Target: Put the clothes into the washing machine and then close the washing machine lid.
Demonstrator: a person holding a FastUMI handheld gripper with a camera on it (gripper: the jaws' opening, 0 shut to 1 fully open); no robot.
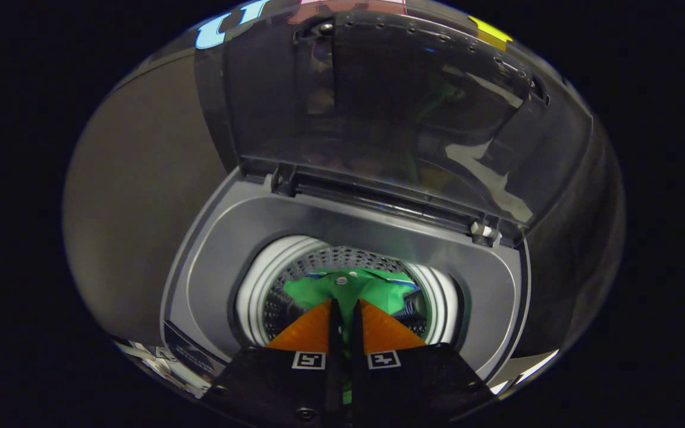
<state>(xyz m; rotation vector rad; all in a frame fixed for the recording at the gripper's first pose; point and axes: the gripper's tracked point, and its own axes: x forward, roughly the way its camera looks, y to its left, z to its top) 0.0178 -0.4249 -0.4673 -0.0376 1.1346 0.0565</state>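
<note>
1. The gripper (342,309) hangs right over the mouth of the drum (286,297). Its two fingers sit very close together, with only a thin gap. Green cloth shows in that gap, so I think the fingers are pinching the cloth.
2. The green garment (348,288) is down inside the drum, just past the fingertips. It has a small round snap near its top and a bit of blue trim by the drum's far wall.
3. The garment is bunched up, so it has no clear long side. It spreads mostly across the drum, from one wall toward the other. Its snap end points to the drum's back wall.
4. Around the drum is the grey top of the washing machine (211,279).
5. Behind the drum, the lid (390,101) stands straight up on its hinges. It is wide open.
6. So the garment is in the drum, or almost. What is left: let go of the cloth, lift the gripper out, and push the lid down shut.
</note>
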